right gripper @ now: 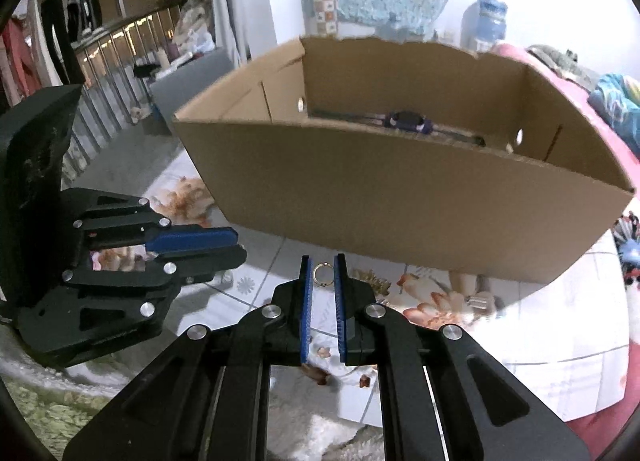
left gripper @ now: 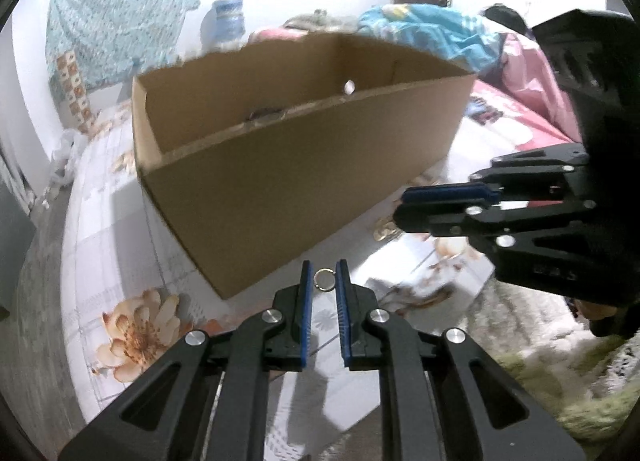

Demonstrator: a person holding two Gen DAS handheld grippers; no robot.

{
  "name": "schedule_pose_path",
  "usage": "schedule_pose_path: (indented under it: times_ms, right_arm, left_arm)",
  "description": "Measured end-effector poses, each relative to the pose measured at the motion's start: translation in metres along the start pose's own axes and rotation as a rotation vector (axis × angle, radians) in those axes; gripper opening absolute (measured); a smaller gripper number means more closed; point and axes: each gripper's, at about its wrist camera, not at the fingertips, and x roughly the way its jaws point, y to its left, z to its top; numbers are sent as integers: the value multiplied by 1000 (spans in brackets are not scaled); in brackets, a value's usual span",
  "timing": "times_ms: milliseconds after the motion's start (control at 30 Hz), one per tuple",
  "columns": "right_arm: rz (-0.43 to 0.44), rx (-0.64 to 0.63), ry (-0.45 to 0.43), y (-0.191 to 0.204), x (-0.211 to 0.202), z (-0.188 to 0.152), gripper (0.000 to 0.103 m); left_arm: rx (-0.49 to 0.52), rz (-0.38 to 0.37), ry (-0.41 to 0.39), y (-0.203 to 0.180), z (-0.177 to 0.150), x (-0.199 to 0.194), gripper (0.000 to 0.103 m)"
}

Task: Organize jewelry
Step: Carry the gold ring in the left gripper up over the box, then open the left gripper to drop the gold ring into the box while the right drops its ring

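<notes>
1. Pinching a small silver ring (left gripper: 324, 280) at its very fingertips, the left gripper (left gripper: 324, 281) holds it clear of the floral sheet (left gripper: 132, 325), its blue pads closed onto the ring's edges.
2. The right gripper (right gripper: 321, 274) does the same with a second ring (right gripper: 321, 274), its jaws drawn in until the pads meet the band.
3. Both tools point down and forward at the open cardboard box (right gripper: 400, 197) just ahead, which looks like the collecting place; a dark purple-edged piece (right gripper: 408, 121) already lies inside.
4. Tip-only grips likely suit such tiny bands and would let them drop cleanly, though either could slip.
</notes>
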Motion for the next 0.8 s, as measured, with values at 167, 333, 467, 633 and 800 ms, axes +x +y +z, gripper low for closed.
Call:
schedule_pose_path:
  times_ms: [167, 333, 467, 633, 800]
  right_arm:
    - [-6, 20, -69, -4, -24, 3, 8]
    - [-10, 53, -175, -16, -55, 15, 8]
    - [-20, 85, -245, -34, -65, 35, 8]
    - [-27, 140, -228, -61, -39, 64, 8]
    - [-50, 174, -164, -76, -4, 84, 9]
  left_arm:
    - [10, -46, -68, -8, 19, -29, 11]
    - [22, -85, -153, -12, 51, -53, 11]
    - [12, -78, -168, -7, 80, -51, 11]
    - [-20, -29, -114, 7, 120, -18, 11]
    - [-69, 16, 7, 24, 150, 33, 11]
